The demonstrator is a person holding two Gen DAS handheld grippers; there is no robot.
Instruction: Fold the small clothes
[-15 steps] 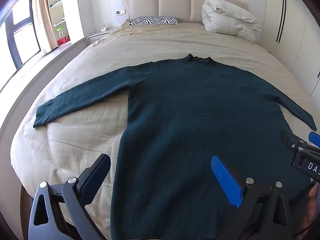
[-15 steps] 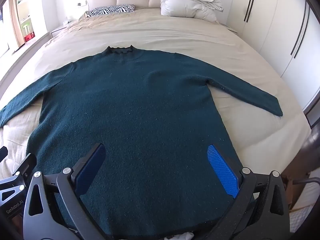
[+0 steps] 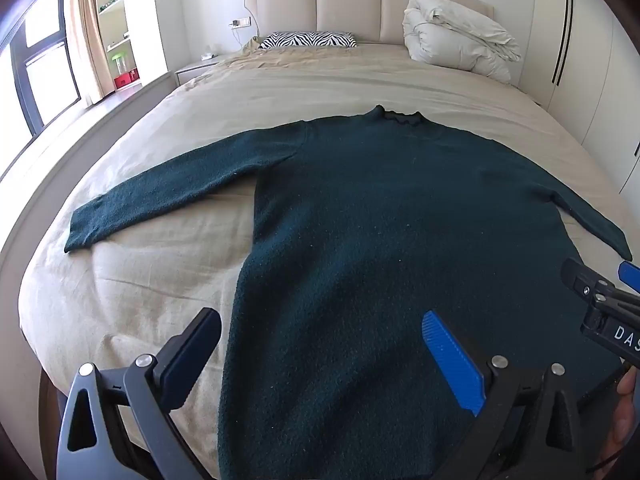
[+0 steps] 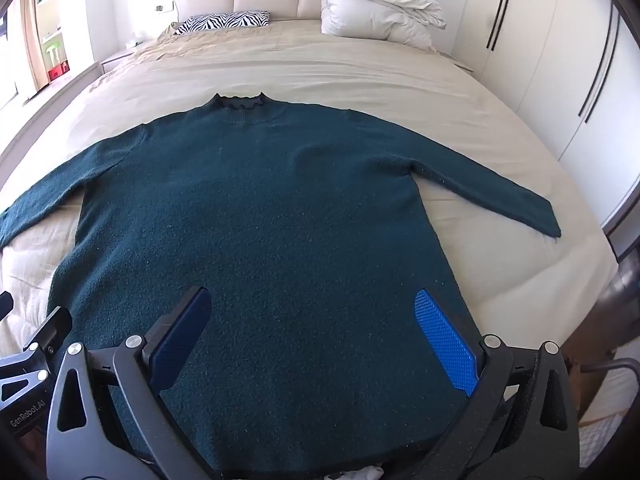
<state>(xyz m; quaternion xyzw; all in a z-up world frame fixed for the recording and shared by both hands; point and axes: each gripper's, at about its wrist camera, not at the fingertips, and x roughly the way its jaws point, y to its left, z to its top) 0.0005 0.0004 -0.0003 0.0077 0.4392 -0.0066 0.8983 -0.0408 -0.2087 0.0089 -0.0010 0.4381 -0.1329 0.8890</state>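
We hold the left tongs point(image 3: 320, 364) and the right tongs point(image 4: 316, 340) above the near end of the bed point(image 4: 360, 68), both angled downward toward it. The jaws of each stand spread wide, and nothing is pinched between them. The dark green sweater point(image 4: 256, 220) lies flat on the beige sheet, front side up as far as we can tell, collar pointing toward the headboard point(image 3: 348, 8) and hem nearest to us. Both sleeves extend outward and slightly toward us, one to each side of the body. In the left wrist view, the left tongs straddle the sweater's left side edge, and the right tongs appear at the right border. In the right wrist view, the right tongs hover over the lower right part of the body. A folded white duvet point(image 3: 456, 40) and a zebra-print pillow point(image 3: 308, 39) rest at the head of the bed, well apart from the sweater.
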